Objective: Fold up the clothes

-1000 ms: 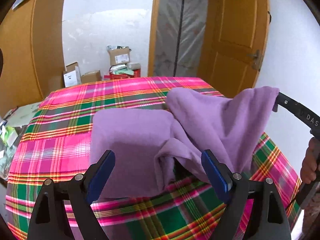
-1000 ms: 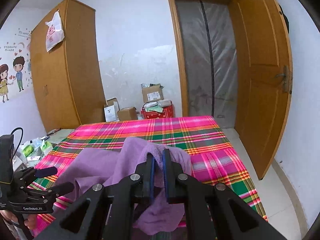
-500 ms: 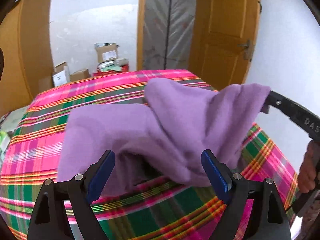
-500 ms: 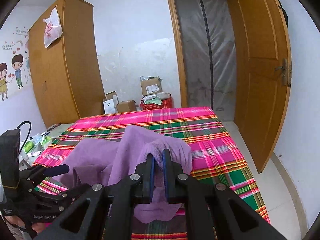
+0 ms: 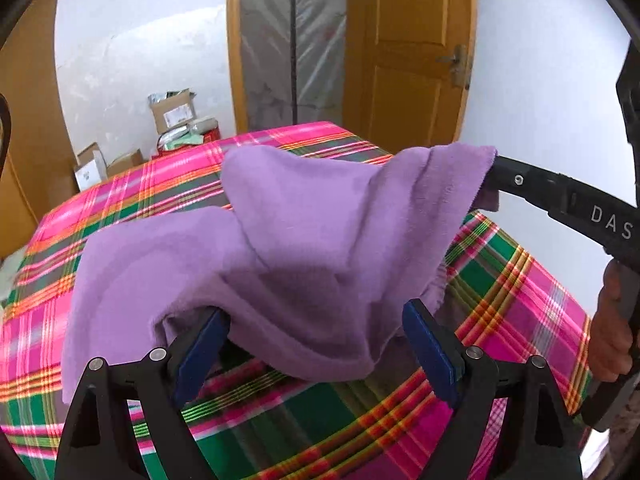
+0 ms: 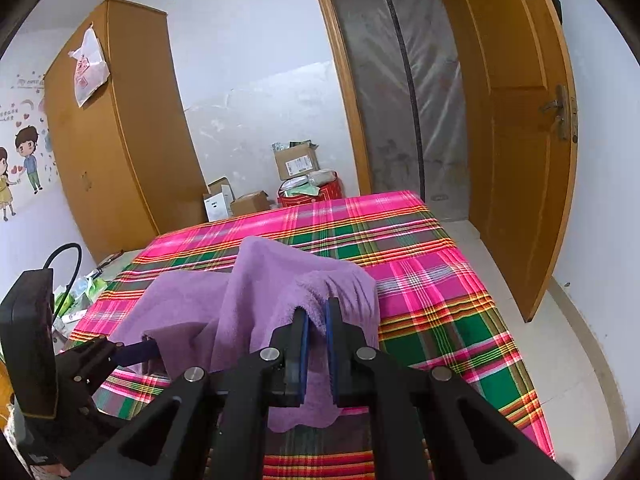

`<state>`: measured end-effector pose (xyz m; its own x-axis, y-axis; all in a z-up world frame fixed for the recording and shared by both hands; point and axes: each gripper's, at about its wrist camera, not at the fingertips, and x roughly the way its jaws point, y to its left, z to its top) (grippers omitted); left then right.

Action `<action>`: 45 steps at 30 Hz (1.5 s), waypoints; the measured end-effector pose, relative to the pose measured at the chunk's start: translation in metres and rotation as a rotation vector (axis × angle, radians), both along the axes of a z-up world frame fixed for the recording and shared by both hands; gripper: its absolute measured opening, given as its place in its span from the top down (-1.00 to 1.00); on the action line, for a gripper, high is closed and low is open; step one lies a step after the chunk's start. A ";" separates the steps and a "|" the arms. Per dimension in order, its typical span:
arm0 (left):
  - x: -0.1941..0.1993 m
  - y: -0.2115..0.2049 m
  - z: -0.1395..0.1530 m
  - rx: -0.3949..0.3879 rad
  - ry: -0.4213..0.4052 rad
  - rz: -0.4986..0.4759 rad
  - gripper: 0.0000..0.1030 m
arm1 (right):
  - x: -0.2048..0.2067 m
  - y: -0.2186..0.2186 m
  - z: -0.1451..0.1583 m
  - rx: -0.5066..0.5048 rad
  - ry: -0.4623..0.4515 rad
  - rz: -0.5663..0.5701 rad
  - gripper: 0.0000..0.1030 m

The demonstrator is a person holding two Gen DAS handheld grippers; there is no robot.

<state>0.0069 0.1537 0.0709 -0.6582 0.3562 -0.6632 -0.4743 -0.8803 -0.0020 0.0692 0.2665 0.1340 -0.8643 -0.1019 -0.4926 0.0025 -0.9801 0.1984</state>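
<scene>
Behind the bed stand a white wall, an orange wooden wardrobe point(image 6: 120, 128), some cardboard boxes point(image 6: 296, 162) on the floor and an open wooden door point(image 6: 520, 120) beside a doorway covered with plastic sheet. On the bed lies a plaid bedcover point(image 6: 420, 276) in pink, green and orange. A purple garment point(image 5: 288, 248) of soft fleece rests partly on this cover, near its front edge, and one part of it is lifted up in the air. The right gripper point(image 6: 316, 320) has its two blue-padded fingers pressed close together on a bunched edge of the garment, so the cloth hangs down from it on both sides. In the left wrist view this same gripper comes in from the right side, with the purple corner at its tip, and a hand point(image 5: 612, 320) holds its handle. The left gripper point(image 5: 316, 340) has its fingers spread wide apart; the hanging fold of the garment lies between and just above them, and the left blue pad point(image 5: 200, 344) goes under the cloth edge. Whether that pad touches the cloth, I cannot tell.
</scene>
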 end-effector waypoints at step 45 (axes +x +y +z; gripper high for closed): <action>-0.031 -0.049 0.059 0.125 0.065 0.198 0.85 | 0.004 -0.004 -0.011 -0.226 -0.020 0.258 0.46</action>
<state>-0.0237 0.1045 0.1303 -0.7632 0.2926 -0.5761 -0.2952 -0.9510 -0.0920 0.0734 0.2620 0.1226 -0.7864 -0.4244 -0.4488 0.2383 -0.8788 0.4133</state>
